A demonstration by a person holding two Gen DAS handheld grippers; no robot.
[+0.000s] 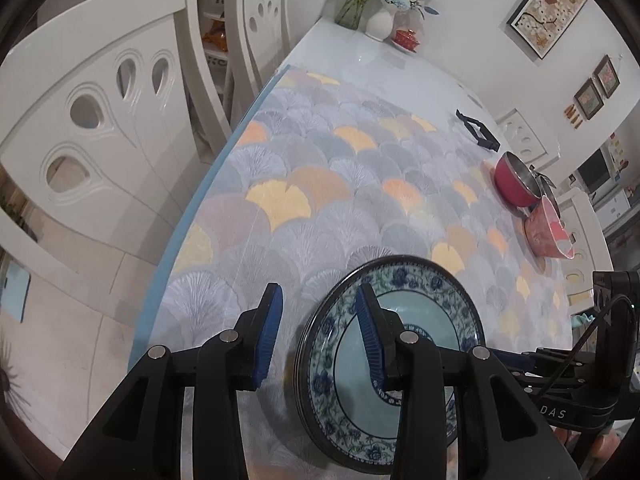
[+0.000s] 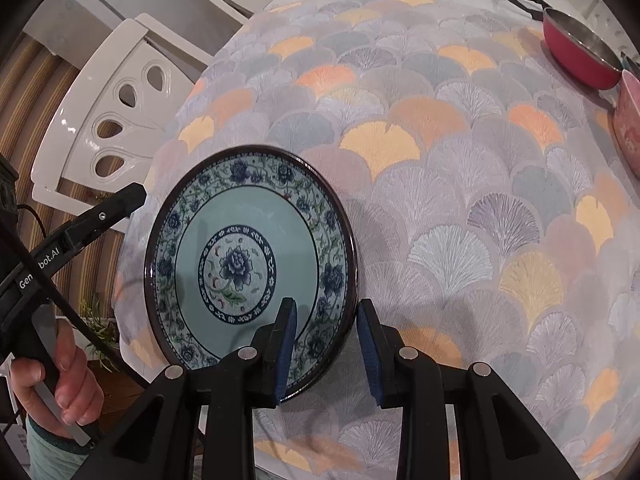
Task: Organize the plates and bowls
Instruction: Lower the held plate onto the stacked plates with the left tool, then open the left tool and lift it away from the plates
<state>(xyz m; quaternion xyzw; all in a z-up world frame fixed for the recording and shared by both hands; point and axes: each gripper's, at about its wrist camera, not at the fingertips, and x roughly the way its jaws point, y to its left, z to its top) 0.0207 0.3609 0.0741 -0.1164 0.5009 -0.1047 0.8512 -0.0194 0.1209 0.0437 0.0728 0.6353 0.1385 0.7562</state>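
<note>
While the plate [image 2: 250, 256] lies flat on the patterned cloth [image 2: 460, 184] near the table's edge, the right gripper [image 2: 326, 344] straddles its near rim, fingers apart, not pressing. The left gripper [image 1: 316, 332] hangs over the plate's left rim, also apart, holding nothing. A red bowl [image 1: 514, 180] and a pink bowl [image 1: 548, 232] sit touching, well apart from the plate.

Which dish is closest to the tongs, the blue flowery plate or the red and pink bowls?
The blue flowery plate. The right tongs straddle its rim, with one finger over the plate and one outside. The red bowl and pink bowl sit together far across the table.
</note>
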